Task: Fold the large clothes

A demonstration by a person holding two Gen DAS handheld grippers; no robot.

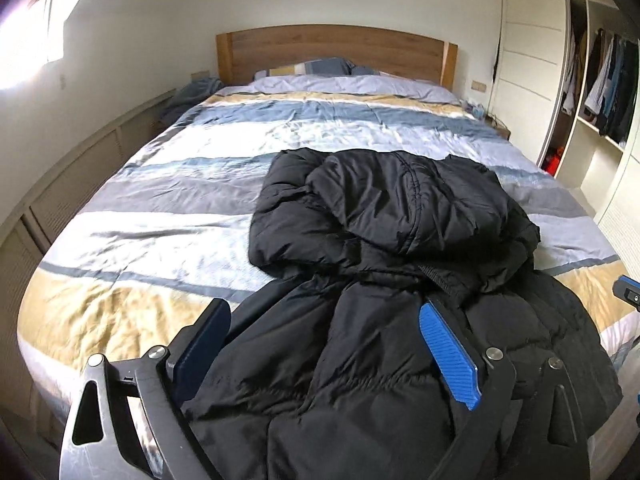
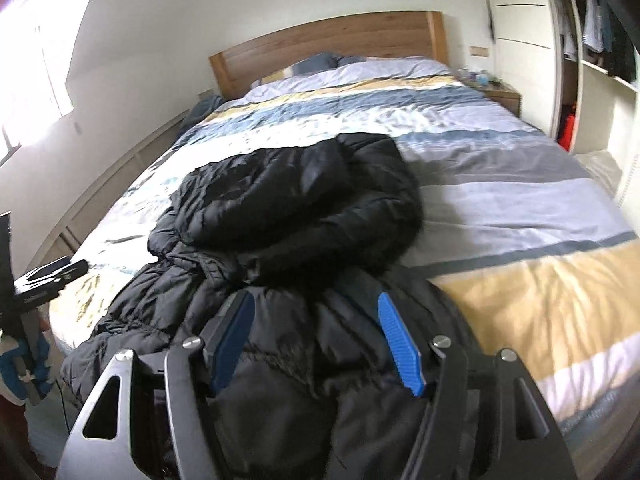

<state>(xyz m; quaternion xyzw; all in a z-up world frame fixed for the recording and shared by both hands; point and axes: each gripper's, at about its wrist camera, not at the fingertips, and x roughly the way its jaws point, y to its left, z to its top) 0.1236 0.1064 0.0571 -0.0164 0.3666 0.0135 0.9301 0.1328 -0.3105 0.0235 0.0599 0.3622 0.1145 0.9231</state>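
A black puffer coat lies rumpled on the striped bed, hood flopped over its body.

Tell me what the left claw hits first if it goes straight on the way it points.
Most likely the black jacket: the left claw stands open and points down at its bunched body on the bed. Depth is unclear.

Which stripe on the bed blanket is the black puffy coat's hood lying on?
The hood of the black coat lies on the wide white stripe, the one mid-bed, not the yellow stripe at the foot.
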